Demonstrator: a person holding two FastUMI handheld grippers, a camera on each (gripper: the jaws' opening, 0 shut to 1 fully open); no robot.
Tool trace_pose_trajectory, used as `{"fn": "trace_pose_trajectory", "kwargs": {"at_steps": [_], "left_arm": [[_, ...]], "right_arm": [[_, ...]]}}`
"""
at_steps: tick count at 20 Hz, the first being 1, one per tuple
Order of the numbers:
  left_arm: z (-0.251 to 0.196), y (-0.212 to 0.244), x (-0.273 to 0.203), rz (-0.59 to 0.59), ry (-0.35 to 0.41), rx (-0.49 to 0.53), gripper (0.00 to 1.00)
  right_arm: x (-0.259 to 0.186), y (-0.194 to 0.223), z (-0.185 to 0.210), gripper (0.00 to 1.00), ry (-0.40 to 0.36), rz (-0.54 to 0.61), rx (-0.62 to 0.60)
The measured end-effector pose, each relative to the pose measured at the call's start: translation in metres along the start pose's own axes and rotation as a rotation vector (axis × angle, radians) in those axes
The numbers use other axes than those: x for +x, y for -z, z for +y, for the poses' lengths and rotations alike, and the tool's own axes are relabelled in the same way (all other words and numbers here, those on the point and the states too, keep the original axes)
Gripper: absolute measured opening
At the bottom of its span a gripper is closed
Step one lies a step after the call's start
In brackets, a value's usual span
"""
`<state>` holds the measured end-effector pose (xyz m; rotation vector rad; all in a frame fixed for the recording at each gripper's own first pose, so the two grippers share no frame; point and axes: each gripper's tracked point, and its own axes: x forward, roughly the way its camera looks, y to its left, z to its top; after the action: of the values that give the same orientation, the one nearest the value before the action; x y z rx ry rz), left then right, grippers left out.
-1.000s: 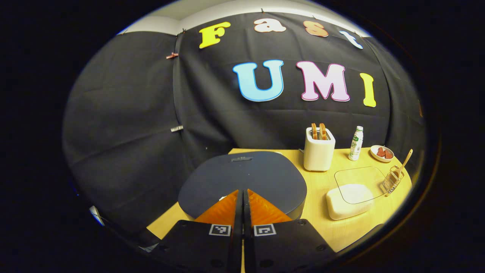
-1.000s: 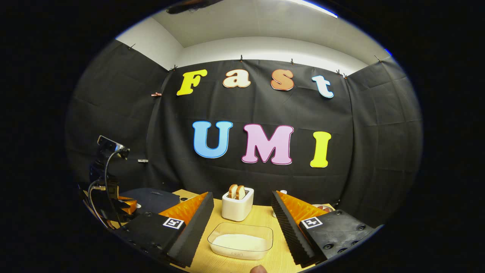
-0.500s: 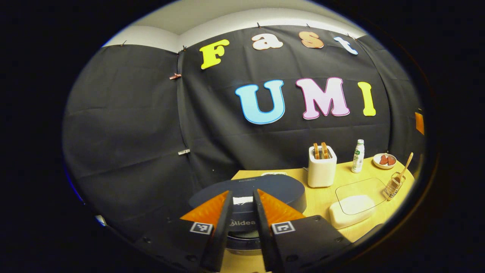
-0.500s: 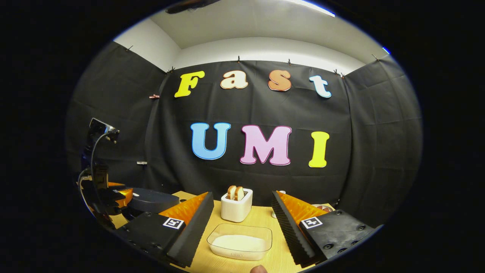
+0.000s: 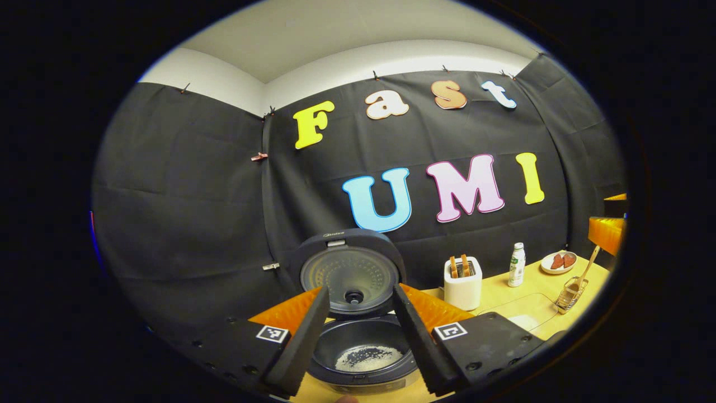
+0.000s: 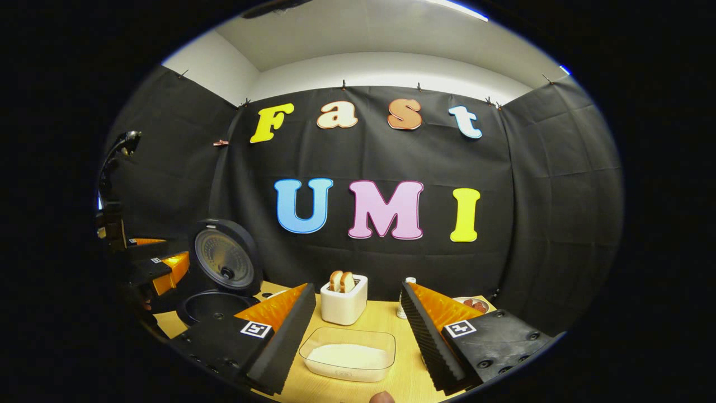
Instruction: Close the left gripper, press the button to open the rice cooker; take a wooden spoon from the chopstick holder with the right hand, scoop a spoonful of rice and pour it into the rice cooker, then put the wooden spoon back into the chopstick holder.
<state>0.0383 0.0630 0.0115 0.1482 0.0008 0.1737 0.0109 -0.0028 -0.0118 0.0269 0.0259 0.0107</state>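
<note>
The dark rice cooker stands open, its lid [image 5: 349, 268] upright and its inner pot [image 5: 366, 352] holding a little rice. My left gripper [image 5: 361, 291] is open just in front of the pot, touching nothing. A wooden spoon [image 5: 584, 266] leans in the wire chopstick holder [image 5: 569, 288] at the far right of the table. My right gripper [image 6: 356, 291] hangs open above a clear container of rice [image 6: 348, 354]. From that side the cooker lid [image 6: 224, 260] and the left gripper [image 6: 159, 268] lie at the left.
A white toaster [image 5: 463, 280] with two slices stands behind the rice container [image 5: 523, 313]. A small bottle [image 5: 516, 264] and a plate [image 5: 556, 262] with red pieces sit at the back right. The wooden table [image 6: 386, 322] ends at the black cloth wall.
The cooker lid has sprung up from closed to upright. My left gripper went from shut to open and drew back from the cooker. The right gripper has barely moved.
</note>
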Motion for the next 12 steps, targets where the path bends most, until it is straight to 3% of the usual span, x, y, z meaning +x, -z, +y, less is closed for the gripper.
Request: {"fn": "trace_pose_trajectory", "kwargs": {"at_steps": [3,5,12], "left_arm": [[-0.007,0.001,-0.001,0.015,-0.001,-0.01,0.81],[-0.011,0.001,-0.002,0.022,0.0,-0.027,0.9],[-0.017,0.003,-0.006,0.049,-0.045,-0.082,0.96]], "right_arm": [[0.003,0.003,-0.027,0.96,0.042,0.005,0.0],[0.005,0.007,-0.046,0.96,0.073,0.012,-0.006],[0.018,0.035,-0.116,0.96,0.152,0.06,-0.023]]}}
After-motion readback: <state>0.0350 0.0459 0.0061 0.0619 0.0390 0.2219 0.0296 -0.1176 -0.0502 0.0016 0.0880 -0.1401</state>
